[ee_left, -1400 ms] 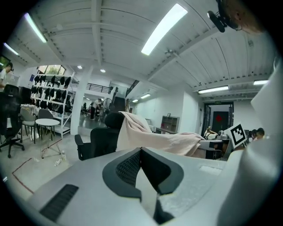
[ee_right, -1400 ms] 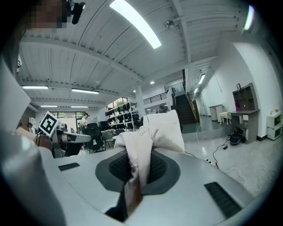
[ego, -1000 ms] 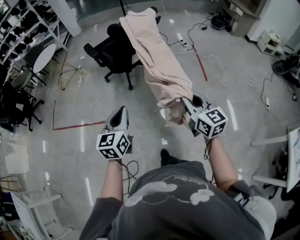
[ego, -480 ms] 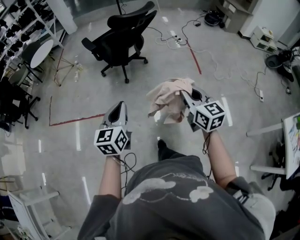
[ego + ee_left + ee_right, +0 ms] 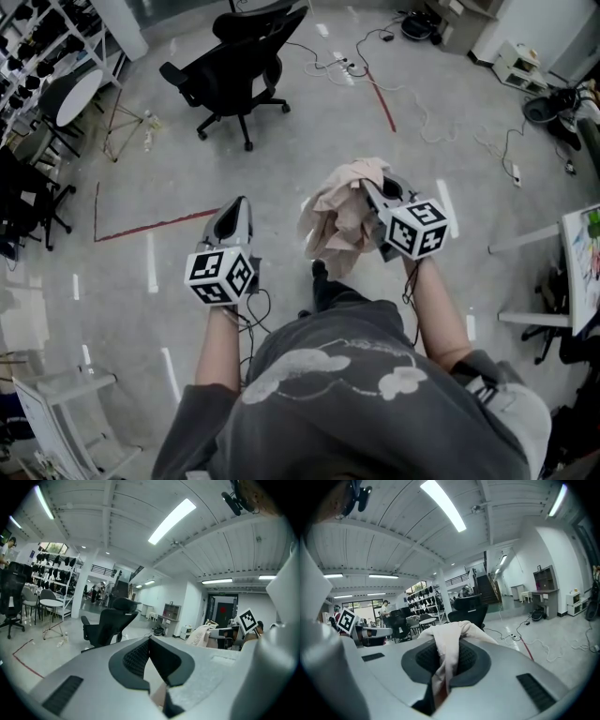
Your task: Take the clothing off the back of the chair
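The pale pink clothing (image 5: 339,214) hangs bunched in the air, clear of the black office chair (image 5: 234,67), which stands bare at the top of the head view. My right gripper (image 5: 368,189) is shut on the clothing; in the right gripper view the cloth (image 5: 449,654) runs between the dark pads and spills over the tips, with the chair (image 5: 468,610) beyond. My left gripper (image 5: 242,202) hovers to the left of the bundle, shut with nothing in it. In the left gripper view its tips (image 5: 149,639) meet, with the chair (image 5: 110,624) far ahead and the clothing (image 5: 201,634) off to the right.
Cables and a power strip (image 5: 349,66) trail over the floor behind the chair. A red tape line (image 5: 150,227) runs left of my left gripper. A round white table (image 5: 73,94) and dark chairs stand far left, a white table (image 5: 581,267) at the right edge.
The clothing has come off the chair's back and gathered into a bundle at my right gripper. Both grippers and the person have backed away from the chair, which now sits farther off.
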Motion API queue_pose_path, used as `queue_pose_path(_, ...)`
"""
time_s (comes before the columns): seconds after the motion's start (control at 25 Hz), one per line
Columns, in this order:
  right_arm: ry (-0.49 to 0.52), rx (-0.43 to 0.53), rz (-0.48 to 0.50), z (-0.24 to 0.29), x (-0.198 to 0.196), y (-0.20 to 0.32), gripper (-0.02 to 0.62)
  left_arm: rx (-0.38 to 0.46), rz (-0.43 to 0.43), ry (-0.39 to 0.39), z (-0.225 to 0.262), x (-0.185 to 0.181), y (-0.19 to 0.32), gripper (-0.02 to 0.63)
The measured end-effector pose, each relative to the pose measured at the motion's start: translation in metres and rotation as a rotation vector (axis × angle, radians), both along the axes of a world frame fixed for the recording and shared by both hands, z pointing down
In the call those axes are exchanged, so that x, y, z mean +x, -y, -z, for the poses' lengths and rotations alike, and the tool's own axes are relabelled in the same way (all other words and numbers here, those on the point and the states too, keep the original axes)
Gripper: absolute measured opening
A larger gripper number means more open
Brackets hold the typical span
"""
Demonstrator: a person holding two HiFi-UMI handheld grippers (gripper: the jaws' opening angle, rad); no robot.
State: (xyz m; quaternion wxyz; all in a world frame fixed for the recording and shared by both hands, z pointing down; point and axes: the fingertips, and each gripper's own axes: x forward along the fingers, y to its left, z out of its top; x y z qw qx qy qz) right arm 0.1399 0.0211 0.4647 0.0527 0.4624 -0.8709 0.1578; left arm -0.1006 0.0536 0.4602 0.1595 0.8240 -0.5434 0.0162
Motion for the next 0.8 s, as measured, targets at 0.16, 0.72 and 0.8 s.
queue_pose_path(0.16, 0.011, -0.004, 0.027, 0.001, -0.006, -0.019, 0.019, -0.001, -0.002, 0.000, 0.000, 0.003, -0.016, 0.000)
queue_pose_path(0.72, -0.019, 0.014, 0.065, 0.002, -0.013, -0.048, 0.018, 0.012, -0.002, -0.006, 0.001, 0.010, -0.047, 0.000)
queue_pose_path(0.8, -0.026, 0.016, 0.064, 0.002, -0.012, -0.048, 0.018, 0.009, -0.006, -0.001, -0.001, 0.010, -0.047, 0.000)
